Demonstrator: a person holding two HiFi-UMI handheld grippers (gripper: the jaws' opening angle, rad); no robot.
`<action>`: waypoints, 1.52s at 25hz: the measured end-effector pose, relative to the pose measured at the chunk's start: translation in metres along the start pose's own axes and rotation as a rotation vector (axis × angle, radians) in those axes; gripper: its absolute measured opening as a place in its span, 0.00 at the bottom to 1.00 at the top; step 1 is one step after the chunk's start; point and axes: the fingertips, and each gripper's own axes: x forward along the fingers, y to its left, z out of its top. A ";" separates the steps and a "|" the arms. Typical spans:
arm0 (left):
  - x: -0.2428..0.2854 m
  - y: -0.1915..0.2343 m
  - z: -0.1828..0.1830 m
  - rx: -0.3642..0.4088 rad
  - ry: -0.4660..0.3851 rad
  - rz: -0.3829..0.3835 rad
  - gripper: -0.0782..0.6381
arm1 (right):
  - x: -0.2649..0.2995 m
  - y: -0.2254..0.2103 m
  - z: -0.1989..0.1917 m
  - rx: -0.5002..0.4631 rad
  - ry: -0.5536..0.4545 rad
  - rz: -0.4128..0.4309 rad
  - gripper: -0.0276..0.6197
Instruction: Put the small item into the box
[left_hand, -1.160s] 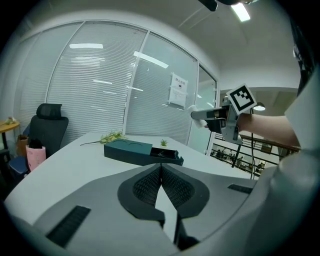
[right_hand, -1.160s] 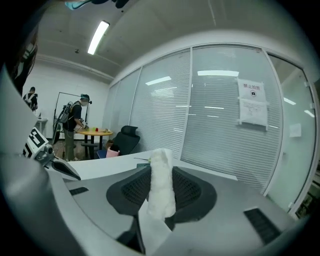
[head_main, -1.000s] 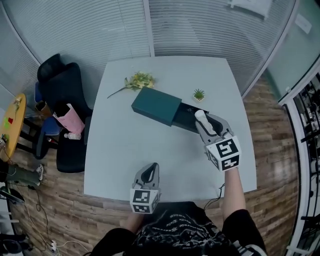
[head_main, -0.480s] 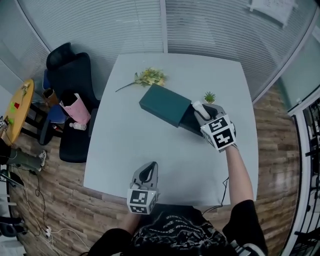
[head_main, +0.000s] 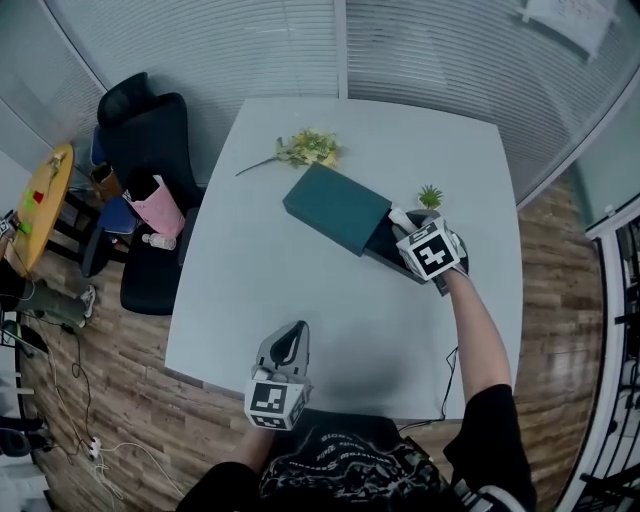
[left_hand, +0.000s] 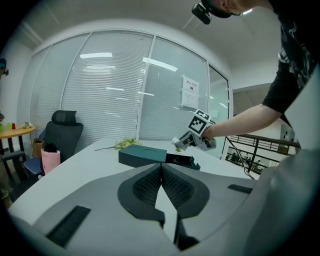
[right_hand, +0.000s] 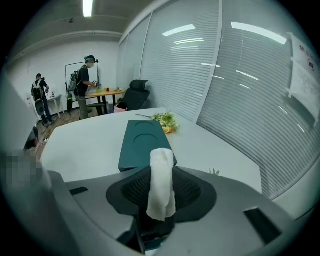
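A dark teal box (head_main: 335, 208) lies on the white table (head_main: 260, 290), its black drawer (head_main: 392, 247) pulled out to the right. My right gripper (head_main: 402, 222) hangs over that drawer, shut on a small white rolled cloth (right_hand: 161, 182) that stands up between the pads. In the right gripper view the box lid (right_hand: 142, 142) lies just ahead of the jaws. My left gripper (head_main: 291, 340) rests near the table's front edge, jaws together and empty. The left gripper view shows the box (left_hand: 142, 155) and the right gripper (left_hand: 187, 141) far ahead.
A tiny potted plant (head_main: 430, 196) stands just behind the drawer. A sprig of flowers (head_main: 310, 148) lies at the table's far side. Left of the table are a black chair (head_main: 135, 135), a pink bag (head_main: 155, 208) and a yellow table (head_main: 40, 205). Two people stand far off (right_hand: 85, 75).
My right gripper has carried the white cloth away from me toward the box, ending over the open drawer. The left gripper has stayed put.
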 end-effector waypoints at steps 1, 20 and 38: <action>0.002 0.001 0.002 0.002 -0.007 0.001 0.13 | 0.008 0.000 -0.006 0.003 0.021 0.006 0.25; -0.008 0.033 -0.016 -0.054 0.028 0.173 0.13 | 0.096 0.001 -0.085 0.080 0.309 0.094 0.27; -0.012 0.014 -0.026 -0.047 0.039 0.115 0.13 | 0.066 0.004 -0.048 0.176 0.072 0.099 0.44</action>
